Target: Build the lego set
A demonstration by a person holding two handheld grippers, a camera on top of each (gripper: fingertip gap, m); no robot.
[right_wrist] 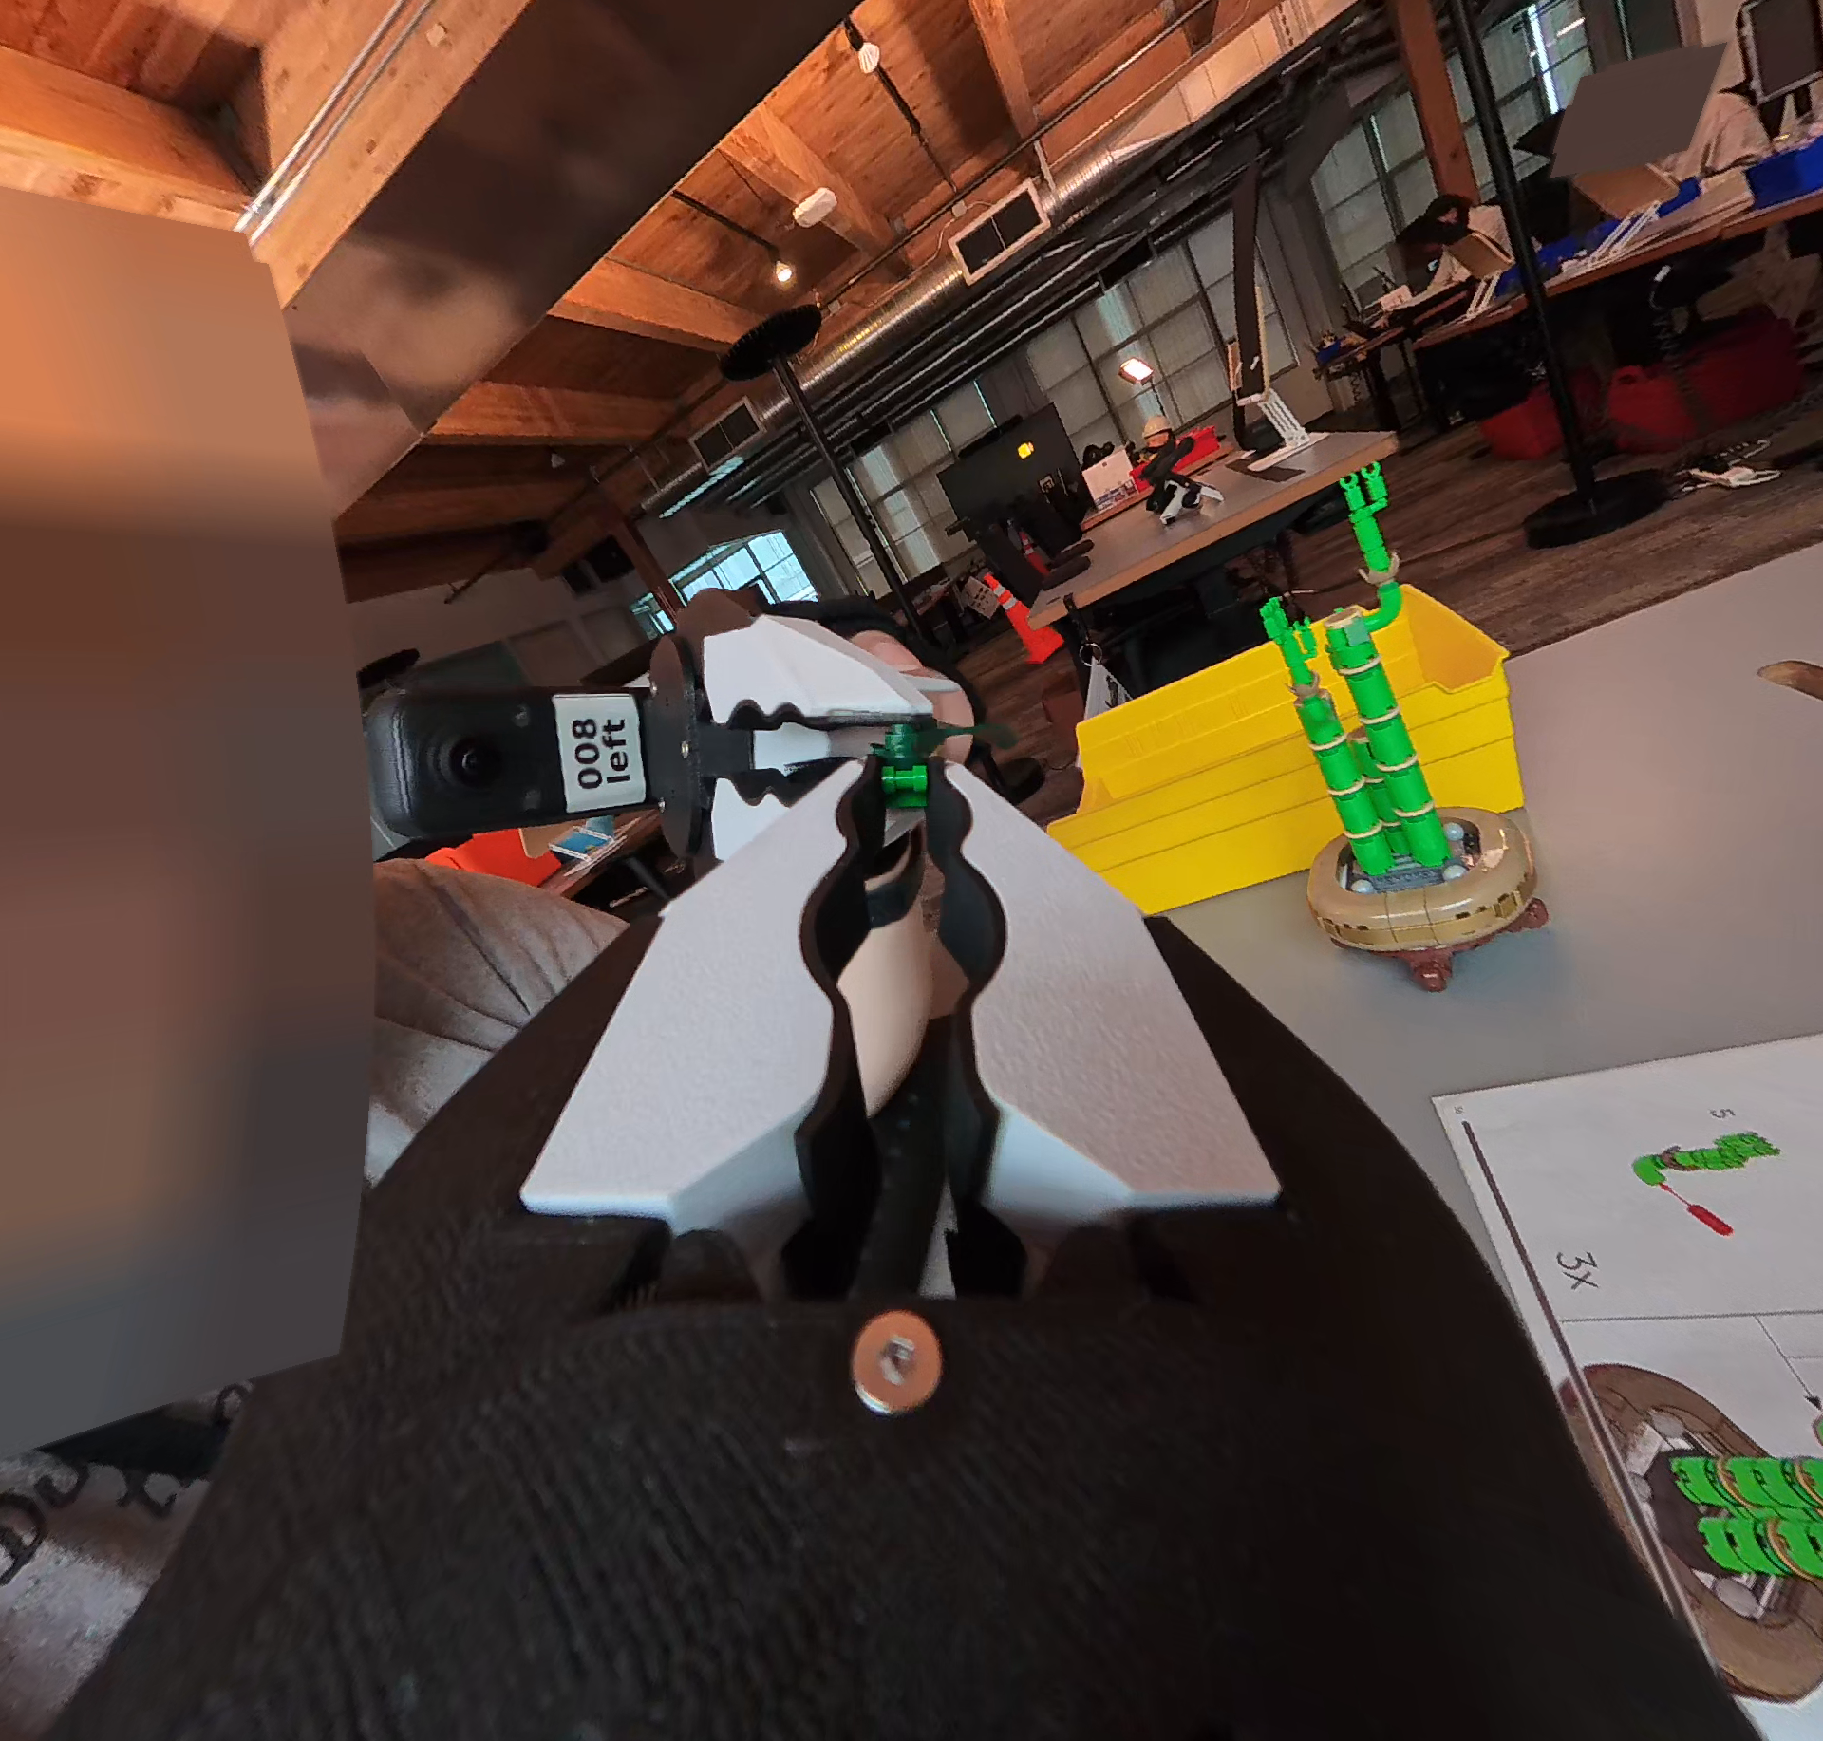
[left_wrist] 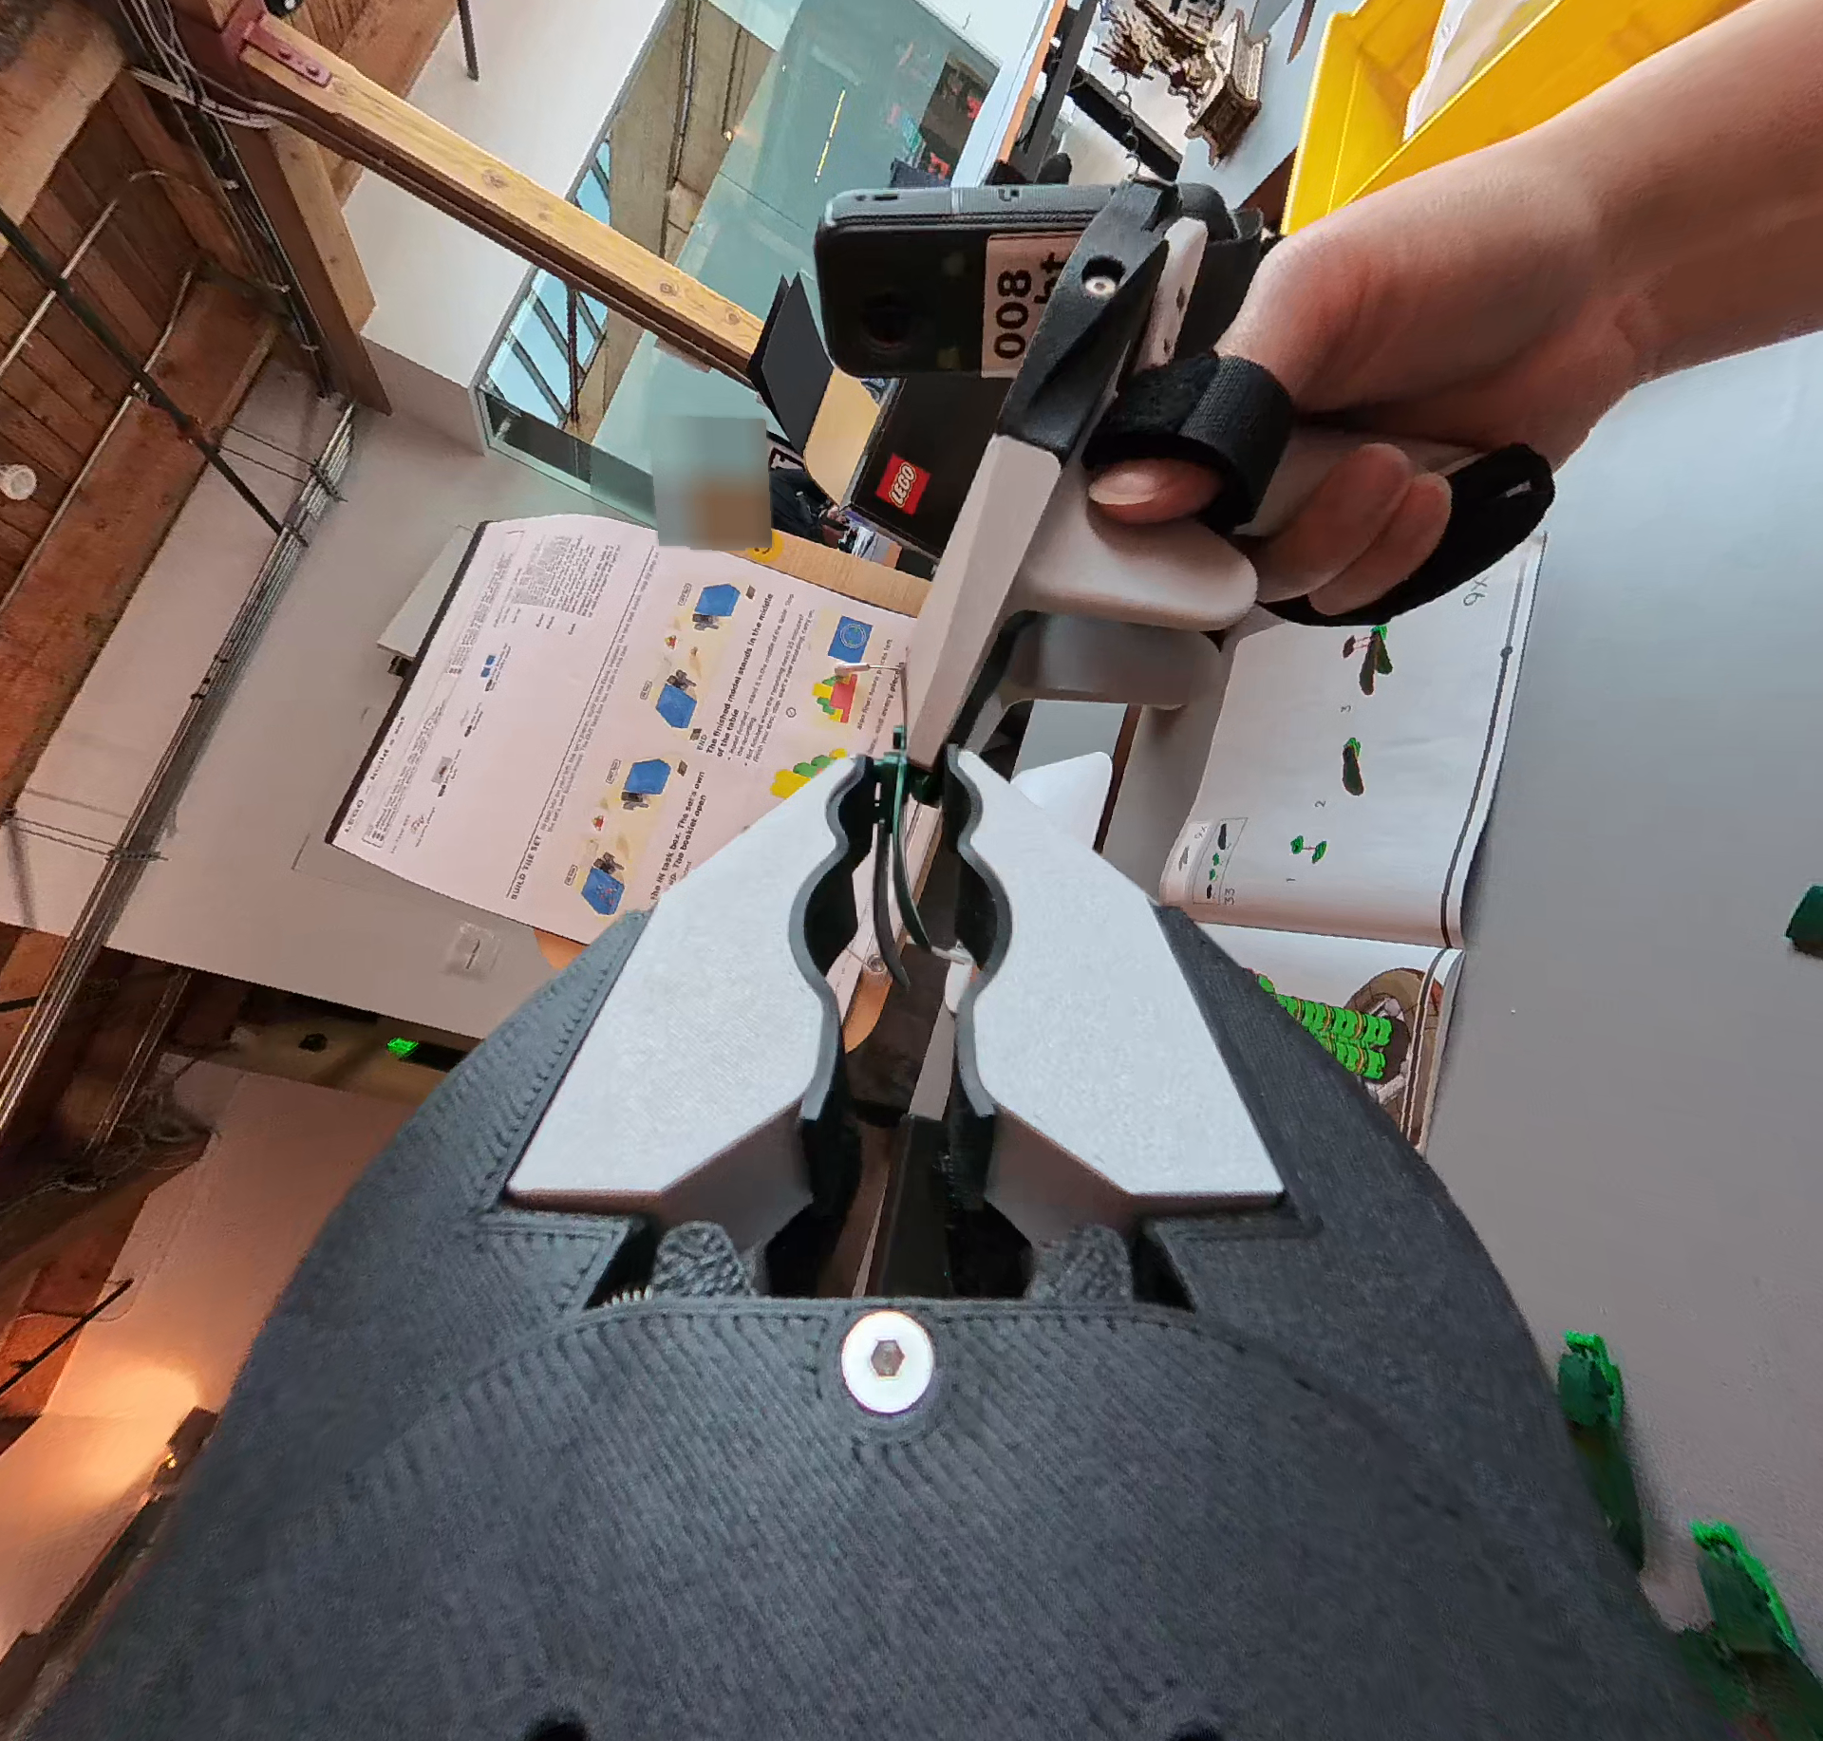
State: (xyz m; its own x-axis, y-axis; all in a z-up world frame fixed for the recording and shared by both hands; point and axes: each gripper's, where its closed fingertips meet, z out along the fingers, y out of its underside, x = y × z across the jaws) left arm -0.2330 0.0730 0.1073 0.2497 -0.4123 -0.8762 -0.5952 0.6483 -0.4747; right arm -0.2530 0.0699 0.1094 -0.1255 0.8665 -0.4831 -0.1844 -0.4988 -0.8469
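Note:
My left gripper (left_wrist: pixel 903 776) is shut on a thin dark green leaf piece (left_wrist: pixel 893 845), held up in the air. My right gripper (right_wrist: pixel 903 791) is shut on a small bright green piece (right_wrist: pixel 906 778). The two gripper tips meet at right angles, and the leaf (right_wrist: pixel 962 733) touches the top of the bright green piece. The left gripper also shows in the right wrist view (right_wrist: pixel 868 742). A bamboo model (right_wrist: pixel 1371 737) with green stalks stands upright in a tan round pot (right_wrist: pixel 1421 895) on the grey table, to the right of both grippers.
Stacked yellow bins (right_wrist: pixel 1213 776) stand behind the model. An open instruction booklet (left_wrist: pixel 1381 776) lies on the table, with a printed sheet (left_wrist: pixel 592 698) beyond it. Loose green pieces (left_wrist: pixel 1590 1378) lie near the table's edge. A person's hand (left_wrist: pixel 1430 362) holds the right gripper. Both grippers' tips are close together, under 4 cm apart.

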